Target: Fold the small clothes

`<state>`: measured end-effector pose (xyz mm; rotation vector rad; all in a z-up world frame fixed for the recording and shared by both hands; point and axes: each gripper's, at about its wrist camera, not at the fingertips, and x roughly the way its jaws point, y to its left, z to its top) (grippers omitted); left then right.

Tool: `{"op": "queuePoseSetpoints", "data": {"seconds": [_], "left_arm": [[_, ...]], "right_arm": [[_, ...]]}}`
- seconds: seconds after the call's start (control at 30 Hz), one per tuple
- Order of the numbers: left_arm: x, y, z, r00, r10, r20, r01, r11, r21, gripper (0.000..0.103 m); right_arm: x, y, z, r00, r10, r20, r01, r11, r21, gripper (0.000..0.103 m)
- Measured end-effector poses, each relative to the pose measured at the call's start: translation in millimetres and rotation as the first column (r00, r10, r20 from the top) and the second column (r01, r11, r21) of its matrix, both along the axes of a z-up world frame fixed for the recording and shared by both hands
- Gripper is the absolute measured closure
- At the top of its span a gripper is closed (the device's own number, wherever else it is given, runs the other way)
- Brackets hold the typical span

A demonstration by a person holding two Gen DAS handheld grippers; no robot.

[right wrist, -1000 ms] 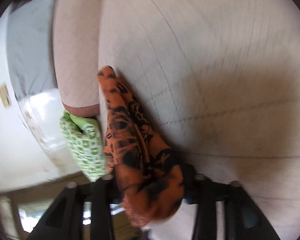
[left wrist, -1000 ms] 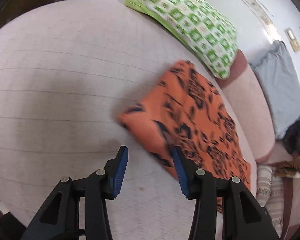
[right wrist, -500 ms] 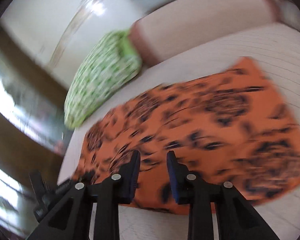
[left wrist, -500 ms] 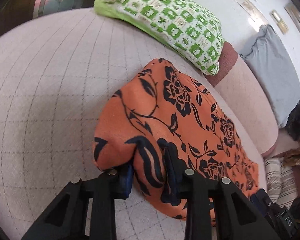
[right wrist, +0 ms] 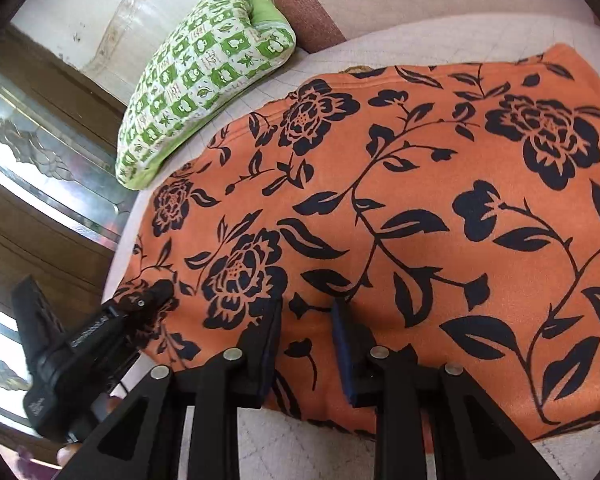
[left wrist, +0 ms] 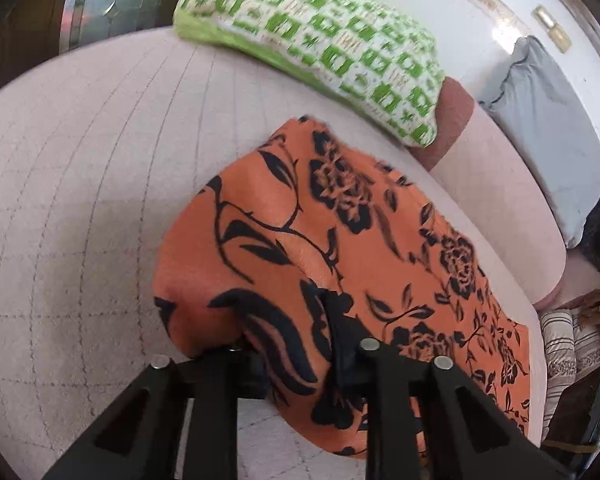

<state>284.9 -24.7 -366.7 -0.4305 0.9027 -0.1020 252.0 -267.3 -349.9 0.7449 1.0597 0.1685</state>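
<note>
On the pale bed (left wrist: 80,200), the orange cloth's (left wrist: 300,240) corner bunches in the closing left gripper (left wrist: 296,344).

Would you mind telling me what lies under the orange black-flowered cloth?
The orange black-flowered cloth lies on a pale pink quilted cushion, which shows all around it. Whatever sits directly beneath the cloth is covered.

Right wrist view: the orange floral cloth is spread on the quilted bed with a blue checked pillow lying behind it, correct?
Not quite. The pillow is green and white checked, not blue; the right wrist view shows it plainly. The rest holds: the orange floral cloth is spread on the quilted bed, with that pillow lying behind it.
</note>
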Motion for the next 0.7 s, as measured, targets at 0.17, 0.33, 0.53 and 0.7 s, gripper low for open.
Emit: {"op": "queuePoseSetpoints", "data": {"seconds": [0.17, 0.33, 0.53, 0.7], "left_arm": [[-8, -38, 33, 0.983, -0.089, 0.163, 0.068, 0.989, 0.131, 0.084], [-19, -98, 59, 0.928, -0.244, 0.282, 0.192, 0.96, 0.202, 0.085], [-54, -205, 60, 0.802, -0.504, 0.319, 0.405, 0.853, 0.33, 0.085], [-93, -289, 9, 0.649, -0.749, 0.132, 0.645, 0.634, 0.428, 0.084]], "right_arm": [[-15, -42, -5, 0.991, -0.131, -0.03, 0.135, 0.975, 0.177, 0.073], [-52, -108, 15, 0.943, -0.33, 0.042, 0.32, 0.935, 0.155, 0.072], [-104, -182, 24, 0.864, -0.497, 0.085, 0.479, 0.861, 0.168, 0.073], [-131, -227, 20, 0.819, -0.568, 0.079, 0.543, 0.812, 0.213, 0.071]]}}
